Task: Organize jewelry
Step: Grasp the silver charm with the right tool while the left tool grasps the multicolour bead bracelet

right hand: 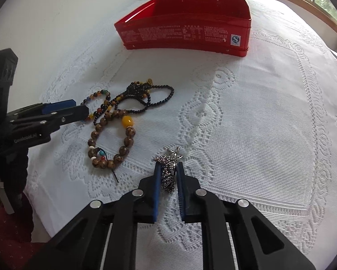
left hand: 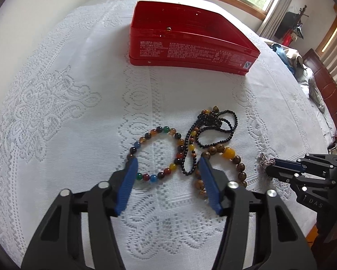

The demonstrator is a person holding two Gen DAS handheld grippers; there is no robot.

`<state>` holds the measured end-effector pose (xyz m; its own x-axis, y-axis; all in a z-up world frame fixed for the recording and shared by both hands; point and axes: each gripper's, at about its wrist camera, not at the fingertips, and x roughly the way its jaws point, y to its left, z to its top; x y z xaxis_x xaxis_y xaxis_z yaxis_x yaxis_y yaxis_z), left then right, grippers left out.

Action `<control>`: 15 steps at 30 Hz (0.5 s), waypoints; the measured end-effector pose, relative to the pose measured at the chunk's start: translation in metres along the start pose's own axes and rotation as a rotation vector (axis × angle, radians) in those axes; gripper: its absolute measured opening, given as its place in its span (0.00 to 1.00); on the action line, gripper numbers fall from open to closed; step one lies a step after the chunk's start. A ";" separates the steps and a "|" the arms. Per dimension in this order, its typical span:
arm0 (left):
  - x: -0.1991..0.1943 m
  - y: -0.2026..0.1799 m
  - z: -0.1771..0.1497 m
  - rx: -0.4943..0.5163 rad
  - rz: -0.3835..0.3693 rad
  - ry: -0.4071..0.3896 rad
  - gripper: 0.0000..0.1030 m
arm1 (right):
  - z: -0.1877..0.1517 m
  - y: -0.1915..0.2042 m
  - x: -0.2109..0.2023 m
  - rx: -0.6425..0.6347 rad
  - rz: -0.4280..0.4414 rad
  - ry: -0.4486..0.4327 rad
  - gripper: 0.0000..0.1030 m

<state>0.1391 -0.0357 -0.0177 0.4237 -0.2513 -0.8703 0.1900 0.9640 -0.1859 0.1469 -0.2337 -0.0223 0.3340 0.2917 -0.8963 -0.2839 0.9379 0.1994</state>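
The right gripper [right hand: 168,168] is sitting nearest the lens, its blue pads clenched on a bunched silver chain [right hand: 168,173] that is lying on the white lace cloth [right hand: 258,123] of the counter. The side of the left gripper's body is carrying white lettering too blurred to read. To the left, the left gripper [left hand: 168,164] is standing released, its jaws wide and not pressing anything, straddling the near side of a multicoloured bead bracelet [left hand: 156,153] and a strand of small black beads [left hand: 213,126]; its right finger is lying over part of a brown wooden bead bracelet [right hand: 111,139] with one large yellow bead [right hand: 126,121]. These three pieces are lying tangled together, just left of the chain. Far beyond them an open red tin box [right hand: 186,22] is standing, its near wall printed with small white text that cannot be read and a blue-and-white "S" sticker [right hand: 235,38] at its right end. The cloth to the right of the chain is lying bare out to the counter's rounded edge.
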 end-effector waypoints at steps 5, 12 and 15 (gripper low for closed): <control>0.008 -0.003 0.001 0.018 -0.010 0.024 0.41 | 0.001 -0.005 0.001 0.016 0.020 0.012 0.12; 0.019 0.001 -0.003 0.055 0.058 0.052 0.40 | 0.003 -0.008 0.004 0.020 0.029 0.019 0.13; 0.022 0.002 -0.006 0.079 0.077 0.058 0.38 | 0.004 -0.008 0.005 0.022 0.027 0.024 0.13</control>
<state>0.1431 -0.0386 -0.0401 0.3882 -0.1687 -0.9060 0.2285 0.9700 -0.0828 0.1542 -0.2394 -0.0275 0.3043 0.3127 -0.8998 -0.2729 0.9336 0.2322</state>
